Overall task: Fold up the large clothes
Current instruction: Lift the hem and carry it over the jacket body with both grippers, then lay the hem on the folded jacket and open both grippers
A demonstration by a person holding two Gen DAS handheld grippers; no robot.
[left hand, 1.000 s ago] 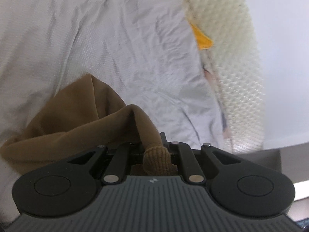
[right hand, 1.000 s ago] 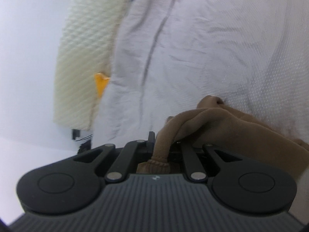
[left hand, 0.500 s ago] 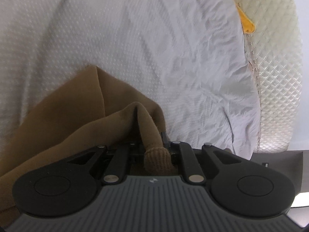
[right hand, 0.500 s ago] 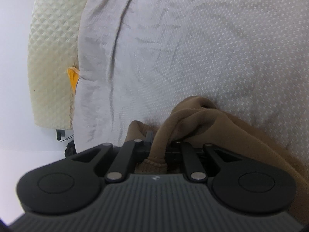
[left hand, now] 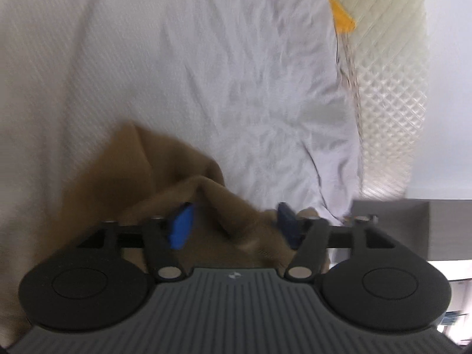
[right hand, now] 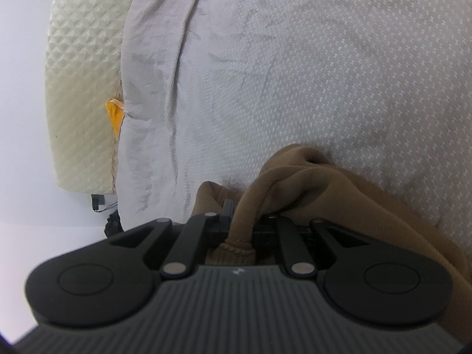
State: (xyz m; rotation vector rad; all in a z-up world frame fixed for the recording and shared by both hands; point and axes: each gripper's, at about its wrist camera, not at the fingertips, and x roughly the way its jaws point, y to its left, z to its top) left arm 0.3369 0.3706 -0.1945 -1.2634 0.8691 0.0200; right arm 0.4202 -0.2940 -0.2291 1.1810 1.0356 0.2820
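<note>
Left wrist view: left gripper (left hand: 234, 225) has just been opening, jaws now stand wide, blue pads (left hand: 180, 227) clear of the cloth. A ridge of the brown garment (left hand: 165, 174) lies between them, loose, not pinched. Reads as a release: that corner is being set down on the bed sheet (left hand: 206, 59), which is why the fabric slumps instead of hanging taut. Frame is motion-blurred, so I can't tell whether the right-hand pad brushes the cloth.

Right wrist view: right gripper (right hand: 240, 224) has its jaws pinched narrow on a ribbed edge of the garment (right hand: 339, 183), cuff or hem, can't tell which. Cloth bunches up right at the jaws and trails off to the right over the sheet (right hand: 295, 73). My read: this side is kept clamped so the fold line doesn't slide while the other corner drops.

Landmark is the cream quilted mattress edge (left hand: 392, 88). Garment sits on the sheet well apart from that edge, near both grippers. Orange tag (left hand: 340, 14) sits at the seam where sheet meets mattress, nothing to do with the fold.

Judgement: one fold being laid down, left side freed, right side not yet released. Risk is the bunched cloth at the right jaws leaving a lump when let go.
</note>
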